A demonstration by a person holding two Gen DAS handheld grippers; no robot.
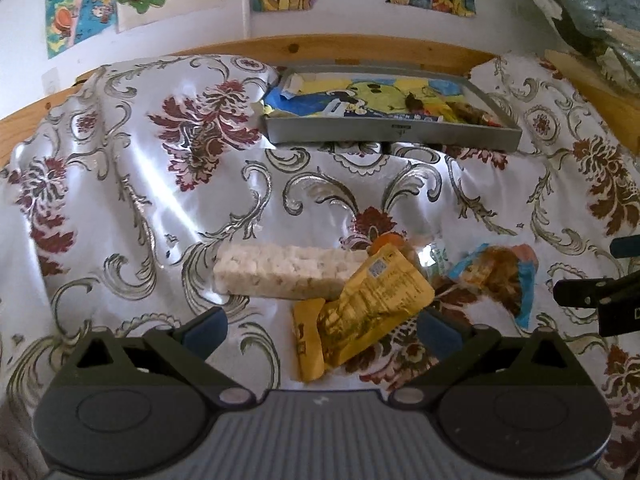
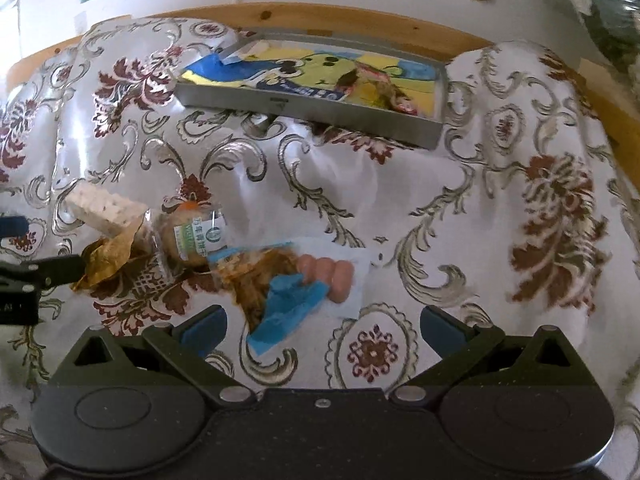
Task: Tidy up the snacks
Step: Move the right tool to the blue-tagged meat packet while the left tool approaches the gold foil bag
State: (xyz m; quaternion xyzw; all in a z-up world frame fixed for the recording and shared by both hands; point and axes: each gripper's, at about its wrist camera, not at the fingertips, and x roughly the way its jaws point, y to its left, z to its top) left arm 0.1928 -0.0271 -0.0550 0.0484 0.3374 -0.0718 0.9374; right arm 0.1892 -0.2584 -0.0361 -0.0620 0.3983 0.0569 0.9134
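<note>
Several snacks lie in a loose heap on the shiny white floral-patterned cloth [image 1: 132,184] that covers the surface, so we judge the sorting to be only partly done. At the far side sits the shallow grey metal tray [image 1: 394,134], its bottom covered by a bright yellow and blue cartoon picture; a few small wrappers already lie in its right end and a white scrap sits at its left corner, though we cannot say what they are. What is left, as far as we see: the long pale puffed-rice bar in clear wrap [image 1: 280,270], the crumpled gold foil pouch [image 1: 372,308] resting over its right end, a narrow yellow packet [image 1: 310,340] just beside and partly under that pouch, a clear bag with a green and white label [image 2: 196,236], and the blue-edged packet of brown shreds [image 2: 264,288] touching a pack of pink sausages [image 2: 332,276]. We hold our left gripper [image 1: 322,326] low over the gold pouch with its jaws spread wide and grasping nothing. Our right gripper [image 2: 322,326] hovers near the blue-edged packet and sausages, jaws likewise released and empty. Each piece of the heap has yet to be carried to the tray, which is well apart from it.
</note>
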